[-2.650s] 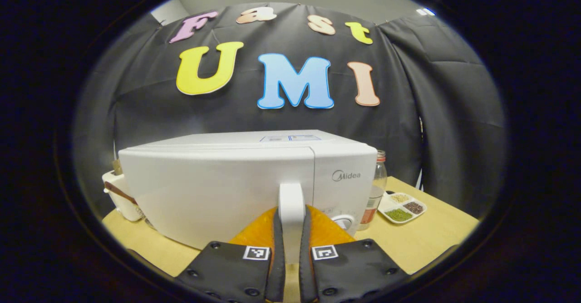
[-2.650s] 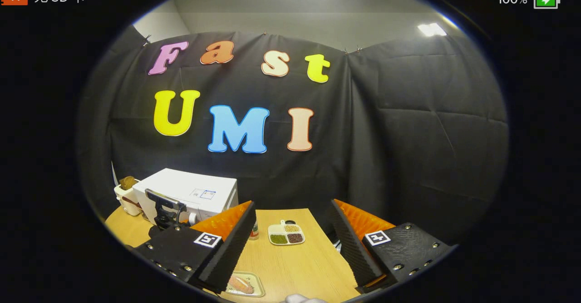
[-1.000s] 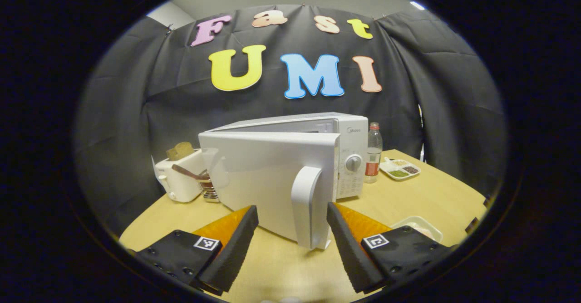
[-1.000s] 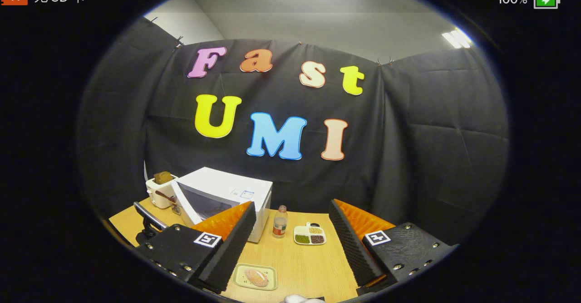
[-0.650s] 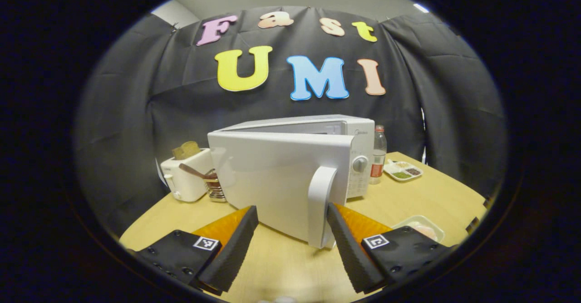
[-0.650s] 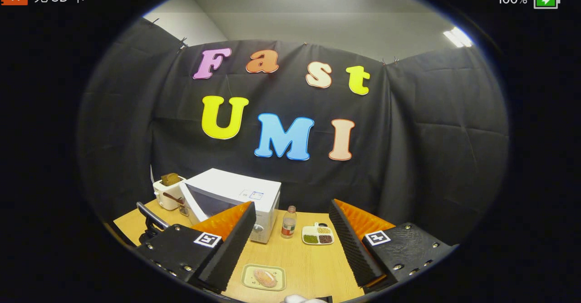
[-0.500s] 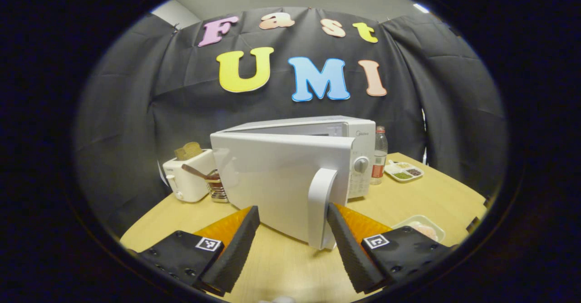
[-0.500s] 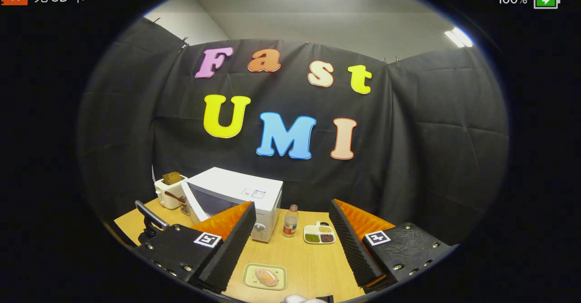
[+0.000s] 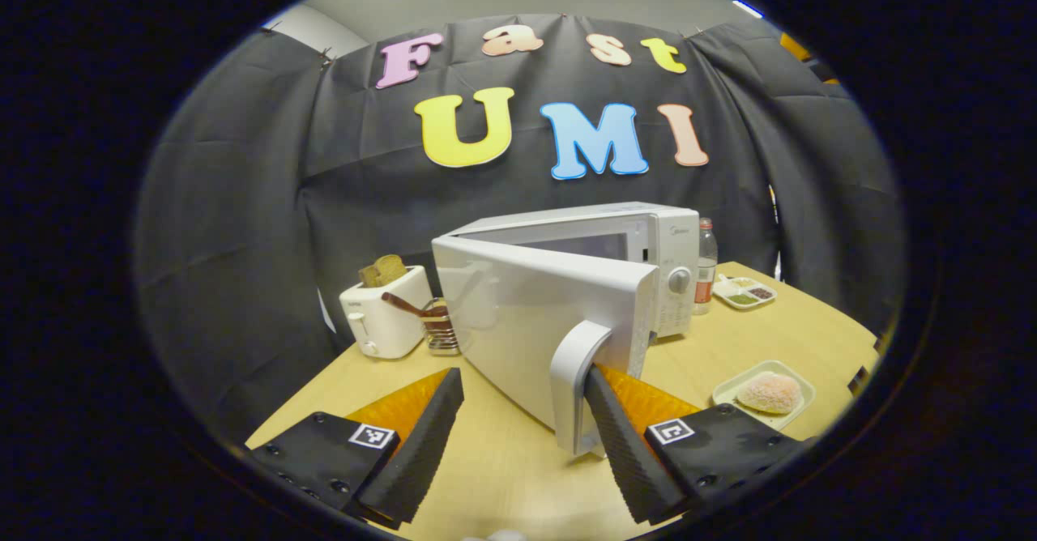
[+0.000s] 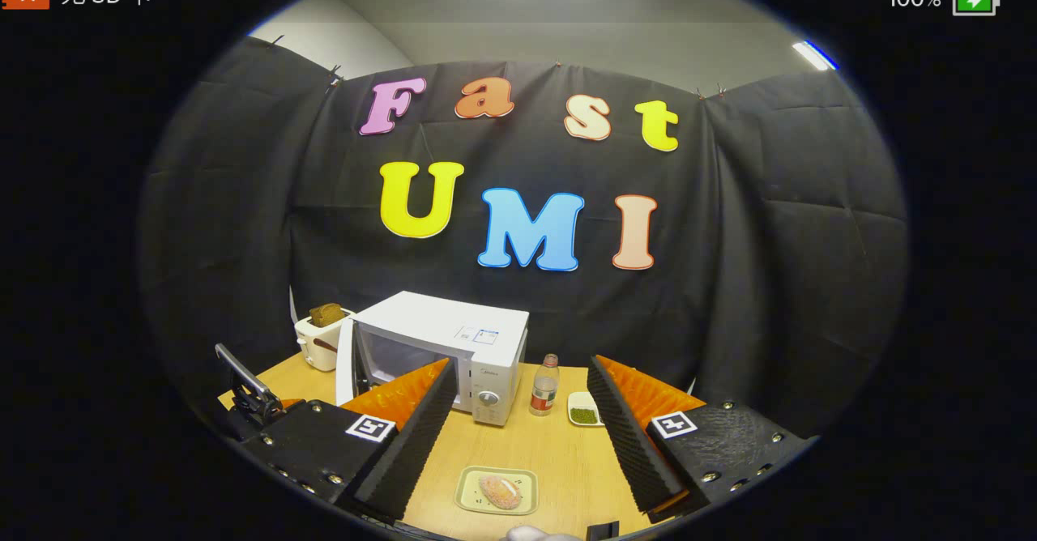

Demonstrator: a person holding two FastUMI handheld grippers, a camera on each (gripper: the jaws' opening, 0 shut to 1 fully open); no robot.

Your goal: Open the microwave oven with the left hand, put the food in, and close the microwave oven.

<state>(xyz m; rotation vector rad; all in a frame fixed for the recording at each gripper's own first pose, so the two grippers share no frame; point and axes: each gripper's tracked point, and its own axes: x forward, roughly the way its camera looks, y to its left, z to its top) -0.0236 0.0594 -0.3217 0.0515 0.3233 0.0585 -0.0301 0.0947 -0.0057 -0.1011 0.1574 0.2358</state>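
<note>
The white microwave stands on the wooden table with its door swung partly out toward me. My left gripper is open, and its right finger rests against the inner side of the door handle. The food, a pinkish bun on a pale tray, lies to the right of the door. In the right gripper view, my right gripper hangs open and empty above the table, with the food tray below between its fingers and the microwave beyond.
A white toaster with bread and a utensil holder stand left of the microwave. A bottle and a sectioned dish of grains stand to its right. The black cloth wall closes the back.
The left gripper, earlier shut on the handle, has opened, and the door has swung farther out. The right gripper view has drifted, so the microwave and tray sit more central.
</note>
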